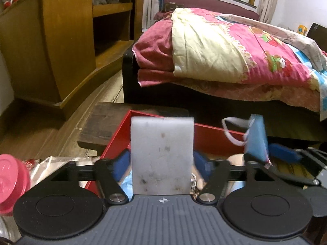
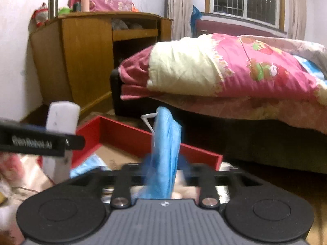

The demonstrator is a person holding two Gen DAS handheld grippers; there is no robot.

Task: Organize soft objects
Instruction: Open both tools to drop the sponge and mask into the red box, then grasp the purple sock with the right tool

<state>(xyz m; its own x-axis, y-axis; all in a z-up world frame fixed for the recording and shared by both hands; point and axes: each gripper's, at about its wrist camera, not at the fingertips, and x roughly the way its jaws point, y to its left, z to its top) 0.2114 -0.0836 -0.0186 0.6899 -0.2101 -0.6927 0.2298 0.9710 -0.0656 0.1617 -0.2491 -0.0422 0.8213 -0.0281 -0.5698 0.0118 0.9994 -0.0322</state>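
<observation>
Above the red box (image 1: 122,134), the left gripper (image 1: 162,164) is clamped on a white sponge block (image 1: 162,153), which stands upright between its blue pads. Just beside it, the right gripper (image 2: 163,169) is closed on a blue face mask (image 2: 166,140), whose white ear loop (image 2: 148,120) hangs free. Another blue mask (image 2: 87,166) already lies inside the box. Judgement: both items are at the deposit stage. Good practice is to lower each one well inside the walls before release, one at a time, so the loop does not catch the rim and the grippers do not collide
</observation>
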